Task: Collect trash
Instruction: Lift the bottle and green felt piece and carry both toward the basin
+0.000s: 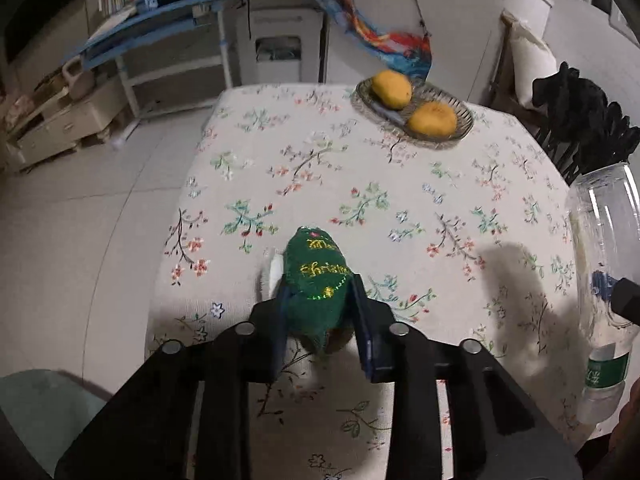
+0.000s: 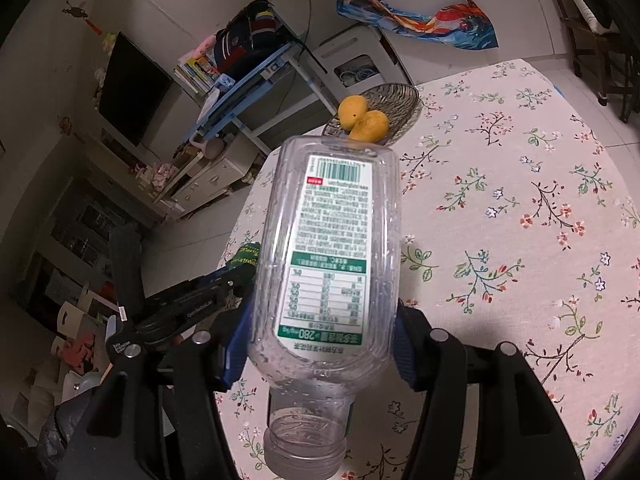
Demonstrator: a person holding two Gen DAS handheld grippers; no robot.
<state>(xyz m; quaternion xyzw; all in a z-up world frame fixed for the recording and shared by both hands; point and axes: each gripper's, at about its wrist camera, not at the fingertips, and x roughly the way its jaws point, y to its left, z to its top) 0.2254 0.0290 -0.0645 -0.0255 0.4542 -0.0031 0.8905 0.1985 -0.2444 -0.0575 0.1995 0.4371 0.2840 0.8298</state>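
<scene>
Floral tablecloth (image 1: 360, 184) carries a glass dish (image 1: 460, 110) of mangoes (image 1: 392, 89). Left gripper (image 1: 320, 304) clamps a green Christmas stocking (image 1: 318, 280); right gripper (image 2: 320, 340) clamps a clear plastic bottle (image 2: 328, 240), capless.

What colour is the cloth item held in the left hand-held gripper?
The cloth item is dark green with gold lettering, seen best in the left wrist view.

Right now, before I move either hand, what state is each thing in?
Left gripper: shut on the green Christmas sock.
Green Christmas sock: held above the tablecloth.
Right gripper: shut on the plastic bottle.
Plastic bottle: empty, uncapped, neck toward the camera, held off the table.
Glass dish: on the table, holding two mangoes.
Tablecloth: spread flat.
</scene>
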